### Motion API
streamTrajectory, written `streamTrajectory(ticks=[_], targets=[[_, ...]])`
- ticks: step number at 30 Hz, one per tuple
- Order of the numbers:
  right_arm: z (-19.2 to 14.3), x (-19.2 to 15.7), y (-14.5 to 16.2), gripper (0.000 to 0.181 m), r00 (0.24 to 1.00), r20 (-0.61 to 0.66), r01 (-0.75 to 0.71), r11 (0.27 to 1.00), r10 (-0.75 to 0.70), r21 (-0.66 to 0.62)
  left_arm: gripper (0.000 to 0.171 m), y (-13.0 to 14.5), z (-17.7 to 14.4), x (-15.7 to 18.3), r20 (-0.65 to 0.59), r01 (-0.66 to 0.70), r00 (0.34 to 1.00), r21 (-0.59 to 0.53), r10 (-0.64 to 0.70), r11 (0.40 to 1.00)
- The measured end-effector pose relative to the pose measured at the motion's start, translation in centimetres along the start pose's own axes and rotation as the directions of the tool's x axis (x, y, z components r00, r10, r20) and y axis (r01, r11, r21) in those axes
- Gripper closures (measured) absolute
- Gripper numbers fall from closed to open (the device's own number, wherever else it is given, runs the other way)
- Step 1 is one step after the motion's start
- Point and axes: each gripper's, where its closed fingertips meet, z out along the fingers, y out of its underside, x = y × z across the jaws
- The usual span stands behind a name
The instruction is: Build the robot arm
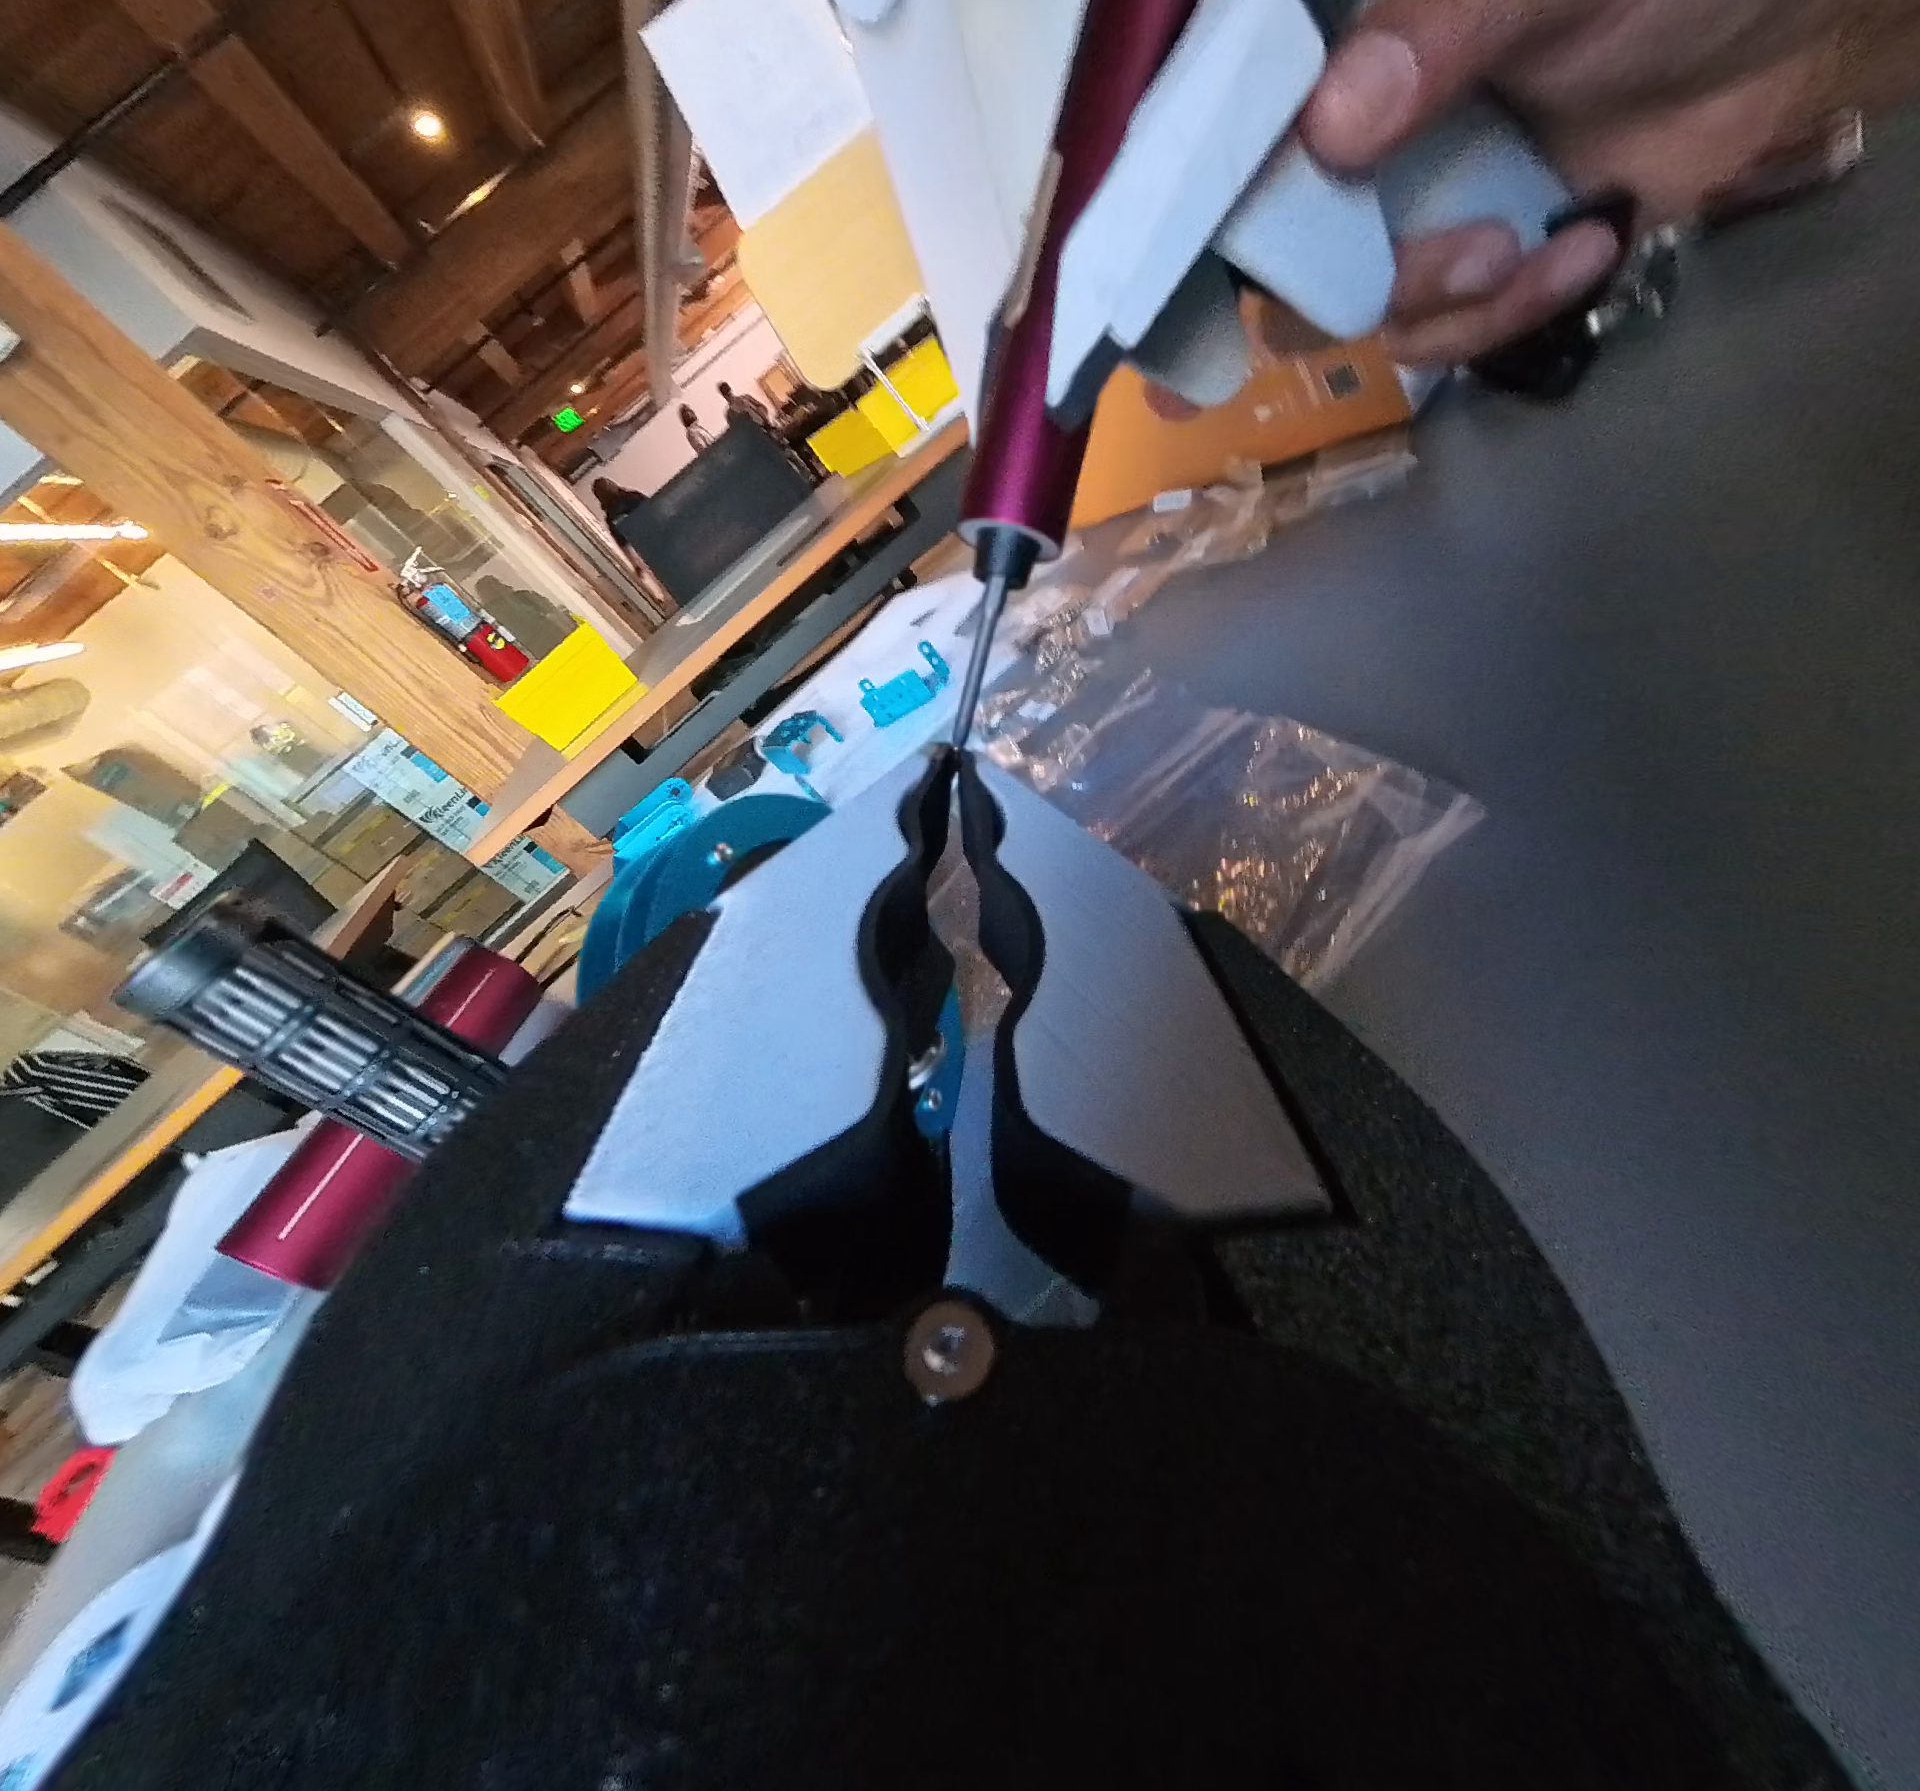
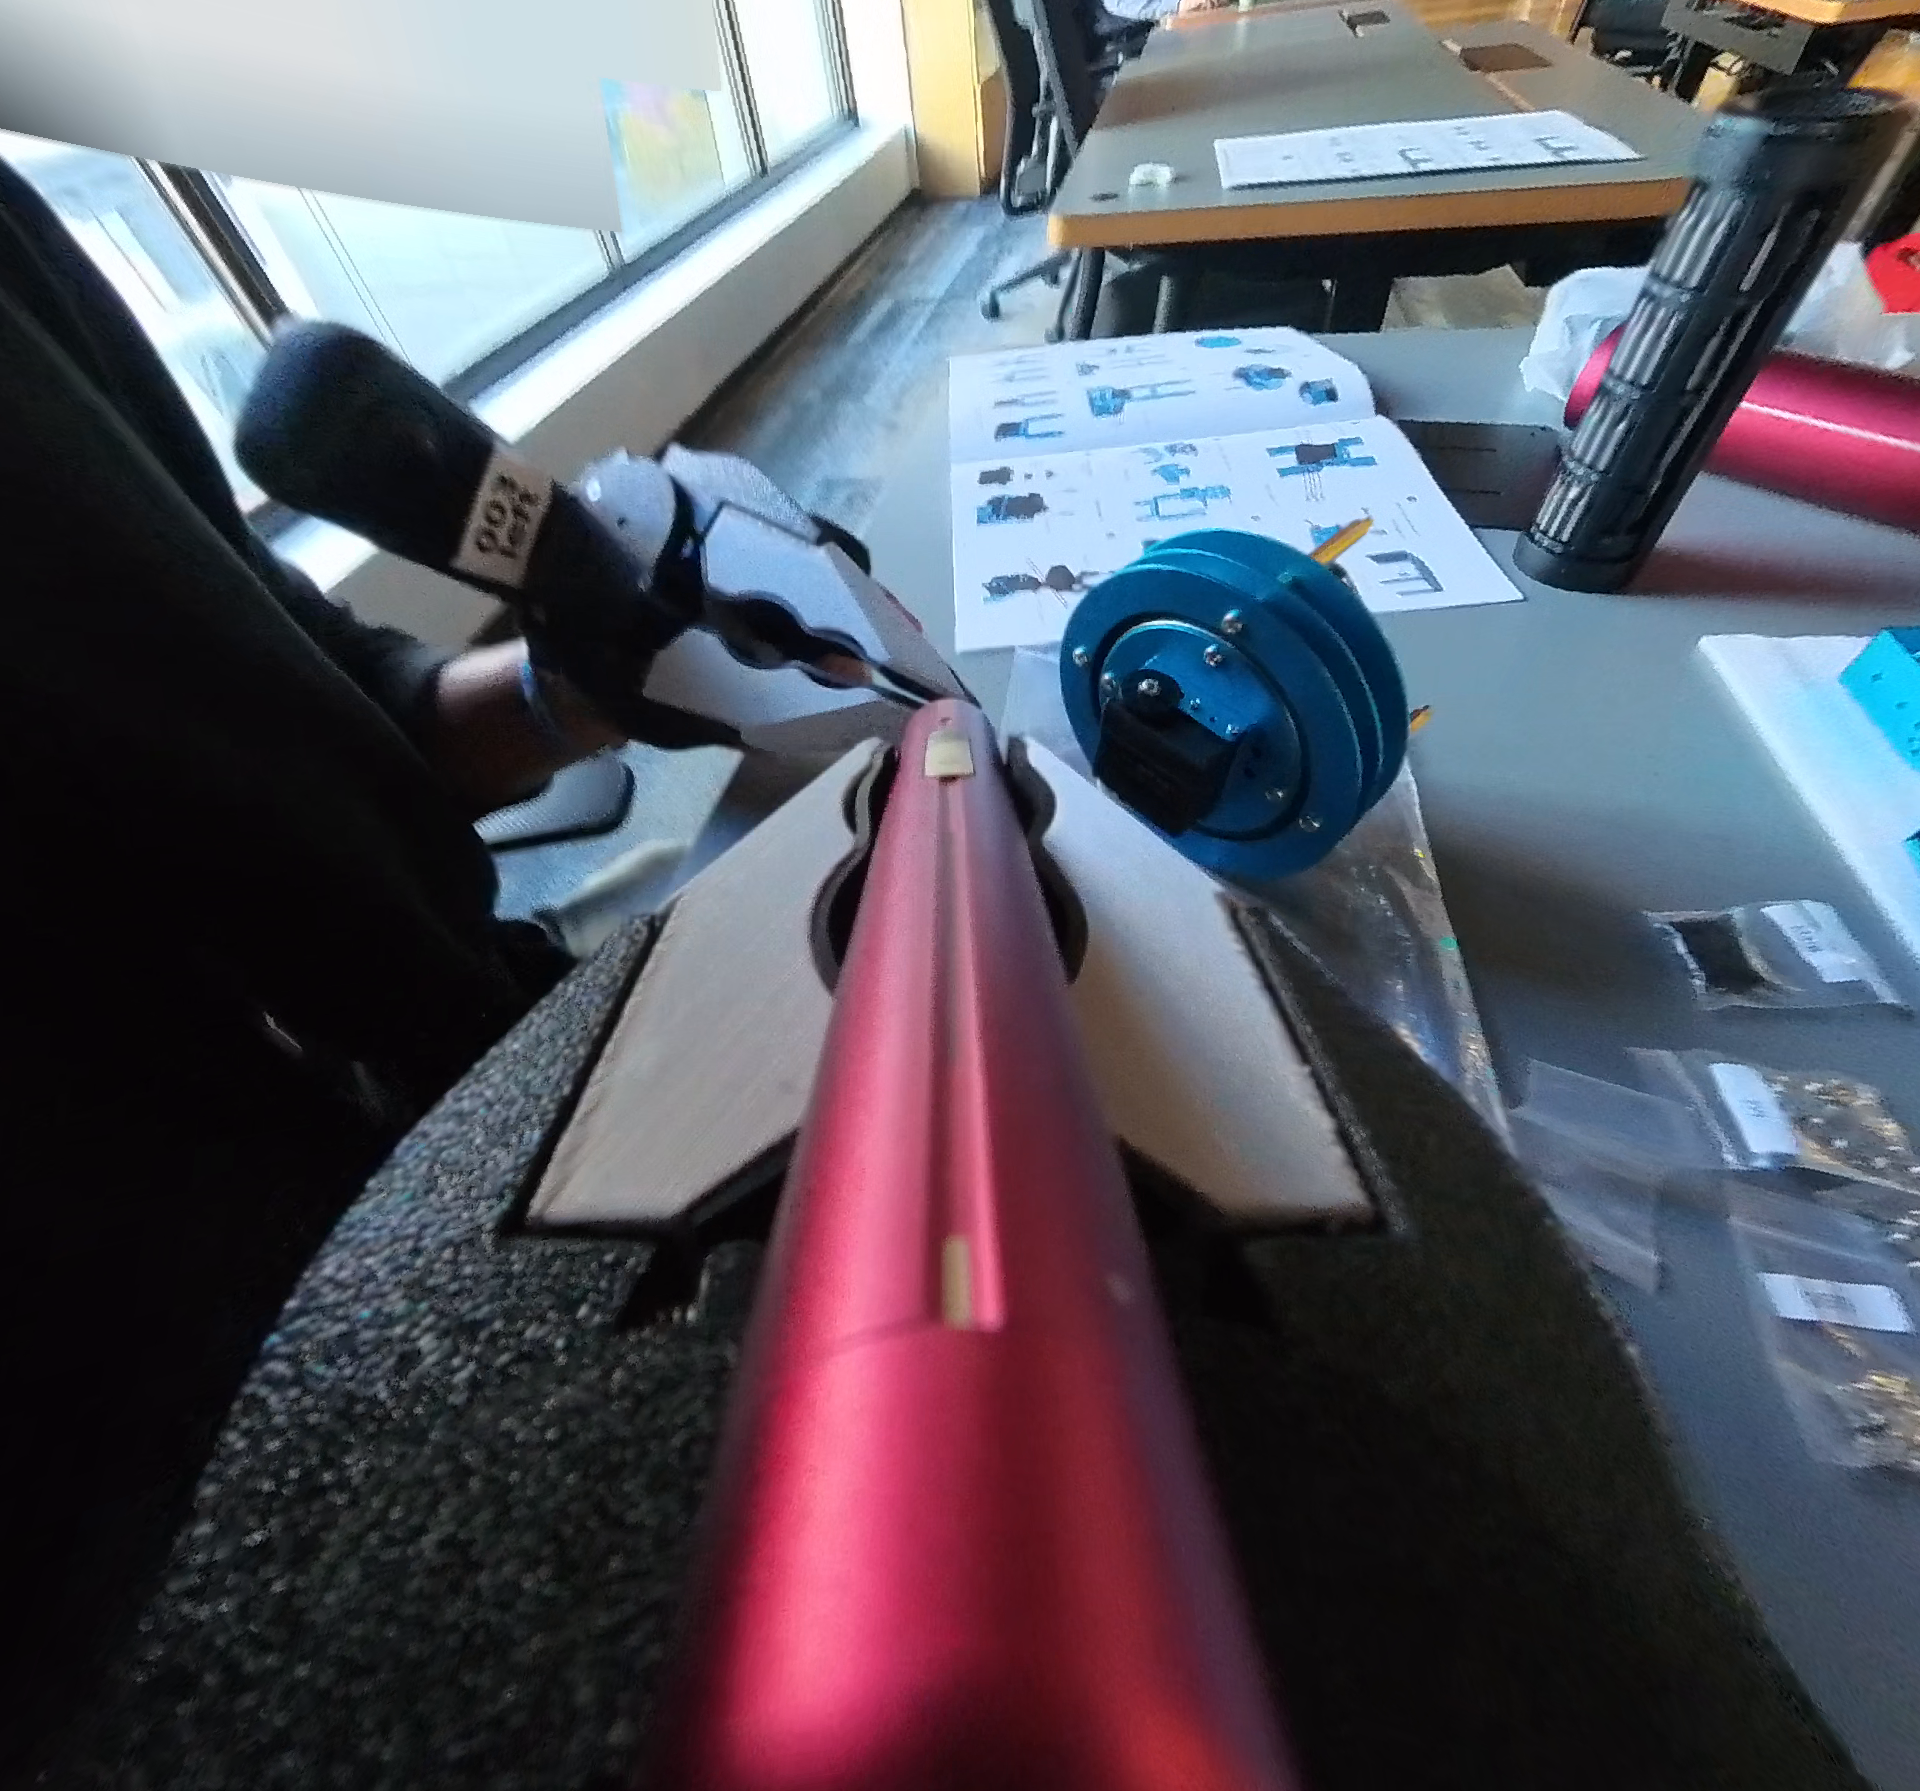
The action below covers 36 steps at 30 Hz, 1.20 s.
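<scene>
Right gripper (image 2: 951, 765) clamps the smooth, stiff red screwdriver (image 2: 935, 1170) mid-barrel at frame centre; left gripper (image 1: 954, 765) pinched shut on something tiny.

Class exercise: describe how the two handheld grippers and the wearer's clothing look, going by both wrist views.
Each gripper, left gripper and right gripper, has a rough black speckled body, flat pale grey fingers and wavy black pads. The left one has a black handle bearing a white label. A dark sleeve shows.

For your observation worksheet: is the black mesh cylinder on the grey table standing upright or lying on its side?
Upright, leaning slightly. In the right wrist view the black mesh cylinder stands on its base on the grey table, in front of a red metal tube lying flat.
</scene>
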Motion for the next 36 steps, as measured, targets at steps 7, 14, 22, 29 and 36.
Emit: streamTrajectory(ticks=[7,14,22,29,36], targets=[[0.8,-0.3,1.4,0.158,0.988,0.015,0.153,0.985,-0.153,-0.078,0.171,1.4,-0.2,1.1,-0.16,-0.069,0.985,-0.07,0.057,0.995],[1.4,-0.1,1.1,0.159,0.987,0.054,0.155,0.986,-0.152,-0.058,0.171,1.9,-0.5,0.8,-0.195,-0.085,0.979,-0.091,0.066,0.992],[1.9,0.7,0.0,0.158,0.99,0.067,0.124,0.991,-0.121,-0.045,0.148,2.3,-1.0,-0.5,-0.167,0.082,0.981,-0.118,-0.101,0.99],[2.6,3.0,-1.6,0.159,0.989,0.04,0.144,0.979,-0.14,-0.144,0.144,4.7,-1.8,-3.9,-0.028,0.204,0.977,-0.165,-0.211,0.965],[5.0,5.4,-4.1,0.158,0.977,0.129,0.201,0.928,-0.168,-0.315,0.12,7.4,-1.9,-6.4,0.092,0.314,0.949,-0.226,-0.3,0.922]])
